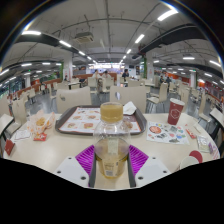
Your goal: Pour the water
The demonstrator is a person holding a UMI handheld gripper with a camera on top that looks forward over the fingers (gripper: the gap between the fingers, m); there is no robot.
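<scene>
Fingers are seen at the near edge, their purple pads pressed against both sides of a clear bottle, so the bottle is grasped by the gripper and held upright just above the table. For a good pour, the clamp is best kept firm and low on the bottle, the neck is brought over the receiving vessel before any tilt is begun, and the tilt is then made slowly so that the stream is kept narrow.

Just beyond the bottle, a tray with a printed liner is laid across the table. To the far right, a red cup is stood near a paper sheet; it is judged the likely target, though this cannot be confirmed. To the left, a small packet-like item is seen but cannot be identified.

Whether the bottle is capped is hard to make out, and its water level is unclear. The bottle's base is hidden below the fingers. Farther off, rows of chairs are blurred under ceiling lights.
</scene>
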